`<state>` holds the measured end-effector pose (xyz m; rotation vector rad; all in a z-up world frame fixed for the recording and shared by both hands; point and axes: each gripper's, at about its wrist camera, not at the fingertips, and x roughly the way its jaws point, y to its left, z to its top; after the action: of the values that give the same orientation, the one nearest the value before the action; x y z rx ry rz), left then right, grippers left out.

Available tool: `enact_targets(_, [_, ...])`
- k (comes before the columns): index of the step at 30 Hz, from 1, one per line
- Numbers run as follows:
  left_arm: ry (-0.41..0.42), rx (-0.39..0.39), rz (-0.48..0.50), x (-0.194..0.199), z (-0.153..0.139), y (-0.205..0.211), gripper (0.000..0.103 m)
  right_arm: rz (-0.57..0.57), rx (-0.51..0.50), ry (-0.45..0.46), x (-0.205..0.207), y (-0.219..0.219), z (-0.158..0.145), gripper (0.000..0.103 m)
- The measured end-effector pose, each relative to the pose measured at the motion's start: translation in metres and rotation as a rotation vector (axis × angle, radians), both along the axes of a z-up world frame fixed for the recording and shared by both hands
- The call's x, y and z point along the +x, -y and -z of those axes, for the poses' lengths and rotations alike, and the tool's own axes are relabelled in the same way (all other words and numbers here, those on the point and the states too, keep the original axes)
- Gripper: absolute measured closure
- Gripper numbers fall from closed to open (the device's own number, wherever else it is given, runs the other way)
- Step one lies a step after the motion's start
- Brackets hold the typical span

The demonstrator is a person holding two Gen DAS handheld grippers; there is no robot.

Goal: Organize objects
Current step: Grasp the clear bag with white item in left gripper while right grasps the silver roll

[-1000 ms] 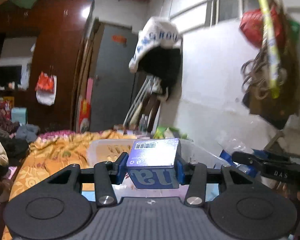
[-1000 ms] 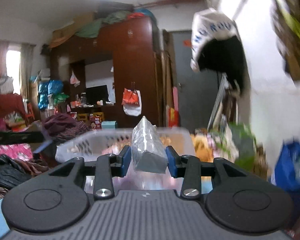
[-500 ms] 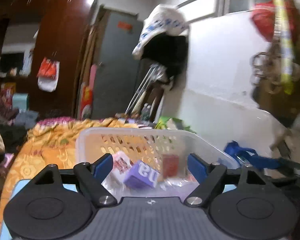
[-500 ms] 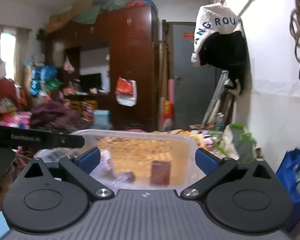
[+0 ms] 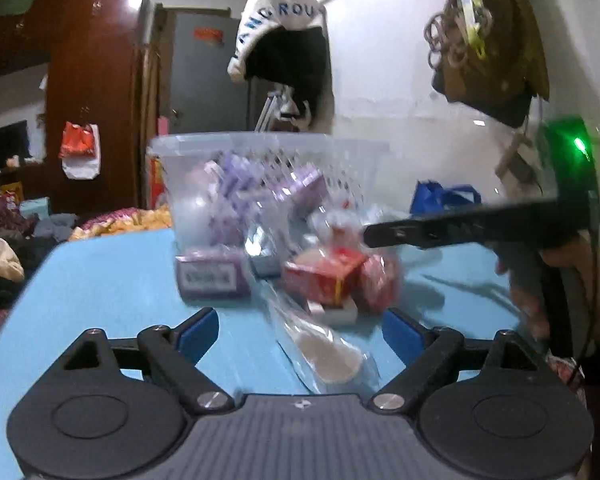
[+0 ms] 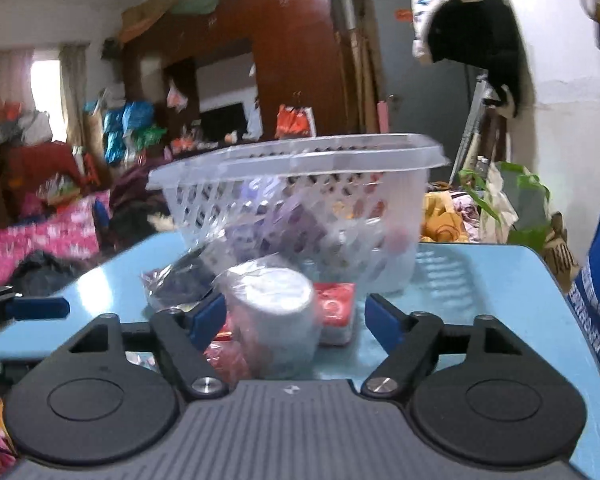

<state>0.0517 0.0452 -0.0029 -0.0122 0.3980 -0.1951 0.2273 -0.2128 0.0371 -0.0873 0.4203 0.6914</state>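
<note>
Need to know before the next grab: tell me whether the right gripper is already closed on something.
No: the right gripper stands wide open, with the plastic-wrapped roll between its fingers but not clamped.

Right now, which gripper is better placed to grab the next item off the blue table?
Right. The right gripper is open with the plastic-wrapped roll already between its fingers. The left gripper is open too, but the wrapped item lies skewed across its gap, so probably a less clean grab.

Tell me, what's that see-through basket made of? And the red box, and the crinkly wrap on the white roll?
The basket looks like thin, cloudy plastic: light passes through its walls, which have rows of moulded holes. The red box seems to be printed cardboard, with flat faces and sharp folded edges. The wrap on the white roll looks like clear plastic film, shiny and crinkled, though the picture is blurry.
</note>
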Motion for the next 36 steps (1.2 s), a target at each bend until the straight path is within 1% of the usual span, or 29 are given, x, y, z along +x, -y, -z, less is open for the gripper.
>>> enact_targets(2, [-0.017,0.003,0.006,0.004,0.005,0.002,0.012,-0.020,-0.015,-0.033,0.000,-0.005,0.005,0.049])
enact_targets(4, [-0.030,0.012,0.011,0.004,0.010,0.005,0.012,-0.024,-0.018,-0.032,-0.003,-0.005,0.006,0.050])
enact_targets(8, [-0.031,0.041,0.004,0.006,0.017,0.011,0.012,0.006,-0.030,0.002,-0.012,0.001,0.010,0.051])
enact_targets(14, [-0.056,0.036,-0.010,0.014,0.023,0.012,0.012,0.058,0.047,0.011,-0.012,0.023,0.011,0.052])
enact_targets(17, [-0.048,0.044,-0.020,0.015,0.023,0.014,0.014,0.080,0.058,0.033,-0.016,0.030,0.010,0.052])
enact_targets(18, [-0.046,0.052,-0.015,0.015,0.023,0.016,0.016,0.086,0.056,0.040,-0.017,0.031,0.011,0.052])
enact_targets(19, [-0.047,0.068,-0.016,0.015,0.024,0.018,0.021,0.086,0.059,0.039,-0.017,0.031,0.011,0.052])
enact_targets(20, [-0.035,0.079,-0.016,0.014,0.024,0.020,0.032,0.081,0.068,0.036,-0.016,0.032,0.011,0.052])
enact_targets(21, [-0.030,0.087,-0.019,0.014,0.023,0.021,0.036,0.080,0.073,0.034,-0.015,0.032,0.010,0.051])
enact_targets(23, [-0.026,0.084,-0.021,0.015,0.022,0.020,0.060,0.080,0.083,0.032,-0.014,0.032,0.011,0.051])
enact_targets(27, [0.003,0.093,-0.038,0.012,0.023,0.016,0.062,0.077,0.096,0.039,-0.015,0.033,0.011,0.051])
enact_targets(31, [0.042,0.078,-0.020,0.005,0.021,0.008,0.062,0.082,0.107,0.055,-0.017,0.035,0.011,0.051])
enact_targets(36, [0.075,0.059,-0.027,0.000,0.012,-0.002,0.062,0.092,0.143,0.108,-0.025,0.040,0.010,0.052])
